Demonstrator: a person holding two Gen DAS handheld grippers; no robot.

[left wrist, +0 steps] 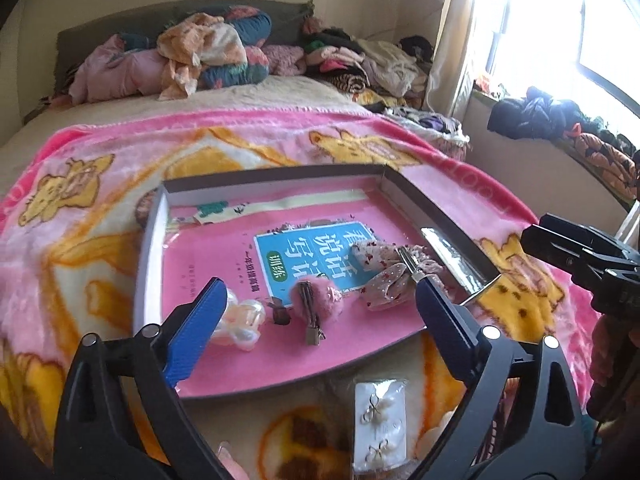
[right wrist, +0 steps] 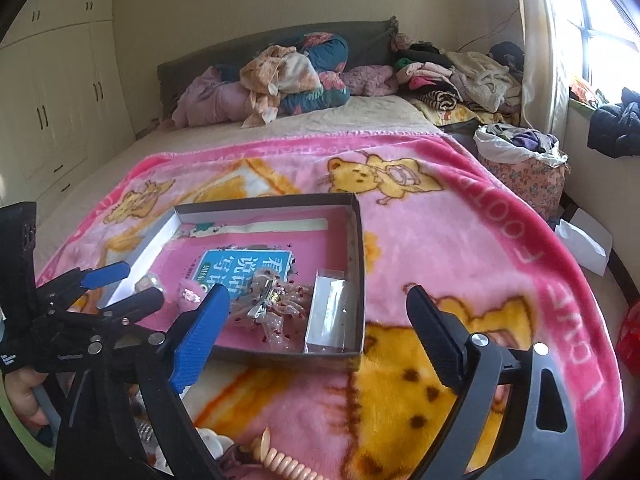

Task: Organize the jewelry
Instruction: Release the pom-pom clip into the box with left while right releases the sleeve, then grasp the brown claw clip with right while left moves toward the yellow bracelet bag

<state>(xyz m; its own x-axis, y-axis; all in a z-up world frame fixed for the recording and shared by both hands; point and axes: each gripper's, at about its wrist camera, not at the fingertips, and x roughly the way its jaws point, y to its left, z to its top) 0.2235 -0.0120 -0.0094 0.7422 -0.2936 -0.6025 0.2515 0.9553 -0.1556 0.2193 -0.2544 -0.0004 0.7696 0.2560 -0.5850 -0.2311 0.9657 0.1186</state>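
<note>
A shallow grey box (left wrist: 152, 240) lies on the pink blanket with a pink book (left wrist: 224, 264) flat inside it. On the book lie a white pearl bow clip (left wrist: 236, 318), a pink fluffy clip (left wrist: 316, 300) and a floral mesh bow clip (left wrist: 390, 276). A clear packet (left wrist: 452, 252) rests along the box's right wall. My left gripper (left wrist: 320, 286) hovers open over the box's near edge, nothing between its fingers. My right gripper (right wrist: 318, 294) stands open above the floral bow (right wrist: 280, 316) and the box's near right corner (right wrist: 356, 354), also holding nothing.
An earring card (left wrist: 380, 420) and a peach spiral hair tie (right wrist: 280, 460) lie on the blanket (right wrist: 460, 240) in front of the box. Pillows and piled clothes (right wrist: 288, 76) fill the bed's head. A laundry basket (right wrist: 524, 168) stands at the right, a wardrobe (right wrist: 60, 92) at the left.
</note>
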